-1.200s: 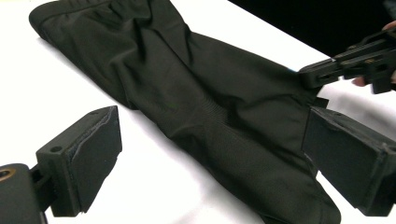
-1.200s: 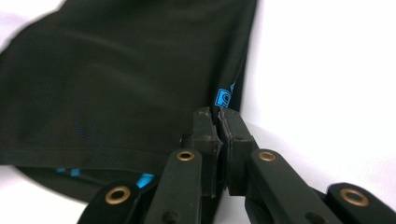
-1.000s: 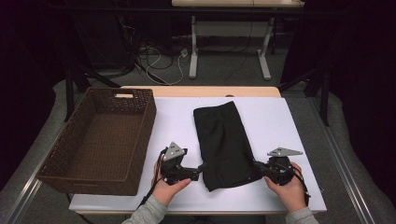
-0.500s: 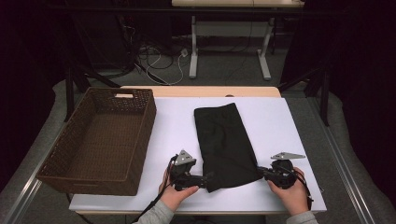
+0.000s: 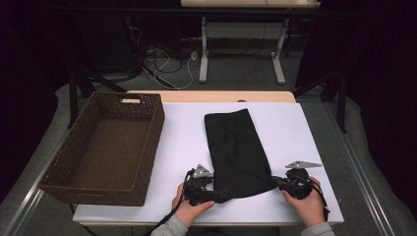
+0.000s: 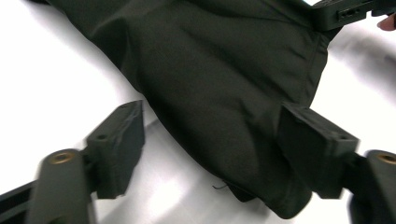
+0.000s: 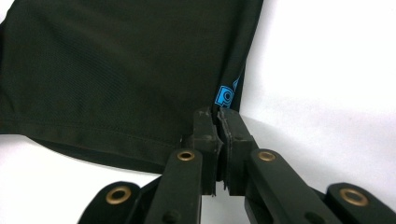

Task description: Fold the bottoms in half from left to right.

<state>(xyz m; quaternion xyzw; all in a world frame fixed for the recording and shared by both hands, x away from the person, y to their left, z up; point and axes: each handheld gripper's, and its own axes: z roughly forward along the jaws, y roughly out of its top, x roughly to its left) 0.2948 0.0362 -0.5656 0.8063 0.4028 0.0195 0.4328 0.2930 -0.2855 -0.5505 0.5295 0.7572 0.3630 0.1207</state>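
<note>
Black cloth (image 7: 116, 70) in right hand-held gripper (image 7: 218, 122)

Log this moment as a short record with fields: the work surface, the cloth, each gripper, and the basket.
surface: white table top
cloth: black folded garment, lying flat, a blue logo near its corner
right gripper: shut on the garment's near right corner
left gripper: jaws have just been closing, astride the near left corner, pads not yet pressing on it
basket: brown wicker basket, left of the garment, apart from it, nothing inside
</note>
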